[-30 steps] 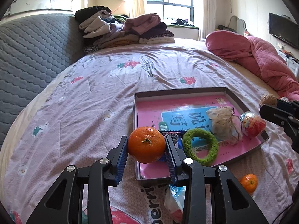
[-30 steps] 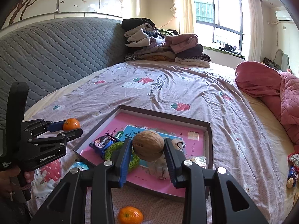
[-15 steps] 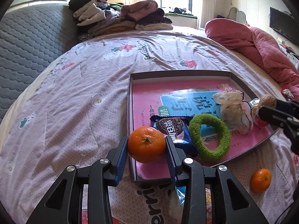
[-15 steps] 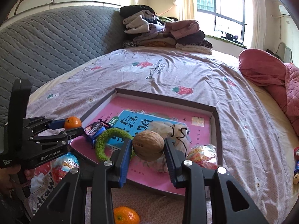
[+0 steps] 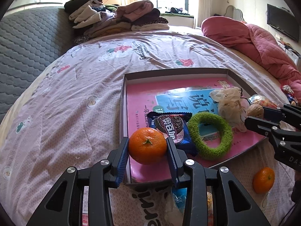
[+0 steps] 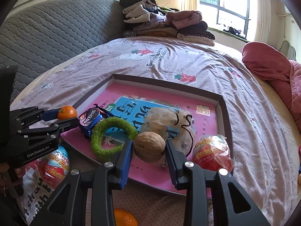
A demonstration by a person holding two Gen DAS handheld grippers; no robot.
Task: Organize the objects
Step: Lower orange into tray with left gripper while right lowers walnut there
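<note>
Placing step. Left gripper clamps an orange over the tray's near corner; right gripper clamps a walnut above the tray. Next: lower, release inside.

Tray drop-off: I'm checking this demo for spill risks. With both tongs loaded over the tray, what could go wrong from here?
1. The orange in the left tongs hangs over the tray rim; released here, it might roll out onto the bed.
2. The walnut in the right tongs sits above the plastic bag and could bounce off it.
</note>
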